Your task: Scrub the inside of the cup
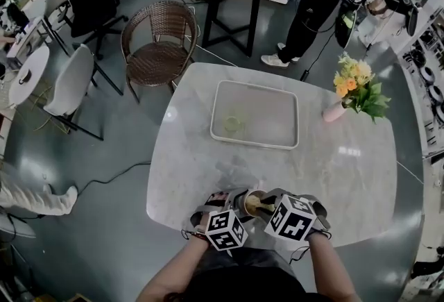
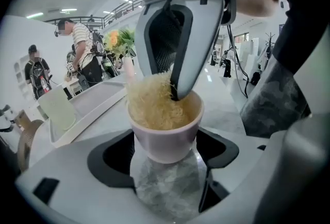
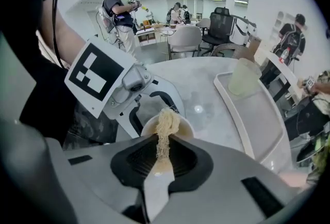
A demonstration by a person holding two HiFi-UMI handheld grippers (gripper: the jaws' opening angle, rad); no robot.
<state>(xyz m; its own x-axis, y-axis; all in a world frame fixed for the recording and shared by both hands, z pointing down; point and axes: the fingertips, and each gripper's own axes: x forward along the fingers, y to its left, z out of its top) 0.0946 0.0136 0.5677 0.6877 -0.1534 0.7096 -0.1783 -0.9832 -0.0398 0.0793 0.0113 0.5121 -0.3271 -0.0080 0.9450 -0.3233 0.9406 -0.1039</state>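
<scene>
A small white cup [image 1: 251, 204] stands on the marble table [image 1: 194, 162] near its front edge. My left gripper [image 1: 223, 205] is shut on the cup [image 2: 166, 138], a jaw at each side of its lower wall. My right gripper [image 1: 263, 206] is shut on a pale yellow fibrous scrubber [image 3: 164, 127] and comes down from above. In the left gripper view the scrubber [image 2: 150, 103] fills the left half of the cup's inside, with the right gripper's fingertips [image 2: 180, 84] dipping inside the rim. The cup's bottom is hidden.
A white tray [image 1: 270, 110] lies mid-table with a translucent green cup [image 1: 234, 125] in it. A pink vase of yellow flowers [image 1: 352, 91] stands at the table's right. Beyond the table are a wicker chair [image 1: 159, 44] and a standing person [image 1: 312, 2].
</scene>
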